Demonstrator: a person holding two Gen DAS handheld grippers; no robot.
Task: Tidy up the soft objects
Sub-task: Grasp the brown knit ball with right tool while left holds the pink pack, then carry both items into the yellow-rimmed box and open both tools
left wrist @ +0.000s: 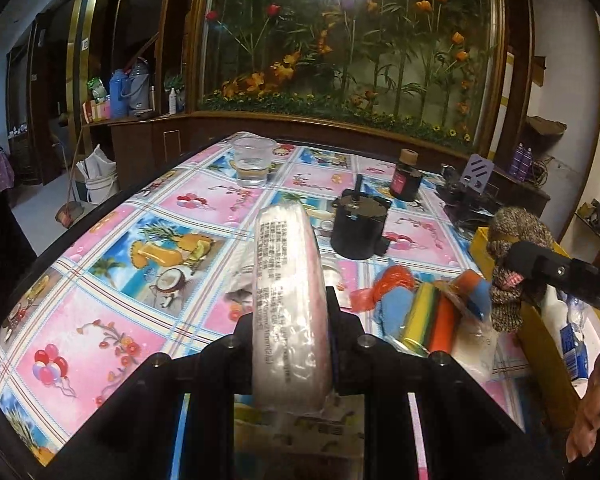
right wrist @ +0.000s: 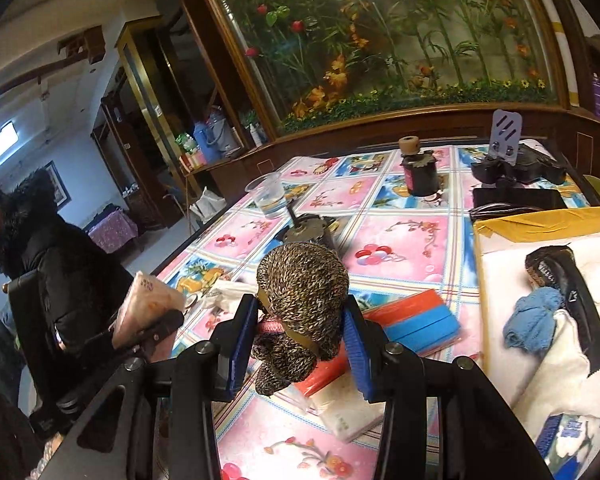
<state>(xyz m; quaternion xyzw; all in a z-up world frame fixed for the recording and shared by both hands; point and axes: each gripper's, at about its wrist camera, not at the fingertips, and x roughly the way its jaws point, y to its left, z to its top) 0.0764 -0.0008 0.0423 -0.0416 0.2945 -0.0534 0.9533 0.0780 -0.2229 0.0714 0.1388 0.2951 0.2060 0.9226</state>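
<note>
My left gripper (left wrist: 290, 320) is shut on a pink-and-white soft pack in clear plastic (left wrist: 286, 280), held edge-up above the table; the pack also shows in the right wrist view (right wrist: 148, 308). My right gripper (right wrist: 300, 320) is shut on a brown knitted bundle (right wrist: 300, 300), held above the table; the bundle also shows in the left wrist view (left wrist: 516, 248). A pack of coloured sponges (left wrist: 432, 320) (right wrist: 416, 320) lies on the tablecloth. A cardboard box (right wrist: 540, 224) at the right holds a blue cloth (right wrist: 532, 316), white soft items and a dark band.
On the patterned tablecloth (left wrist: 140, 280) stand a clear plastic cup (left wrist: 254, 162), a black motor-like block (left wrist: 358, 224), a dark bottle (left wrist: 406, 178) and black gear at the back right (right wrist: 520, 164). A person in a black coat (right wrist: 52, 280) stands at the left.
</note>
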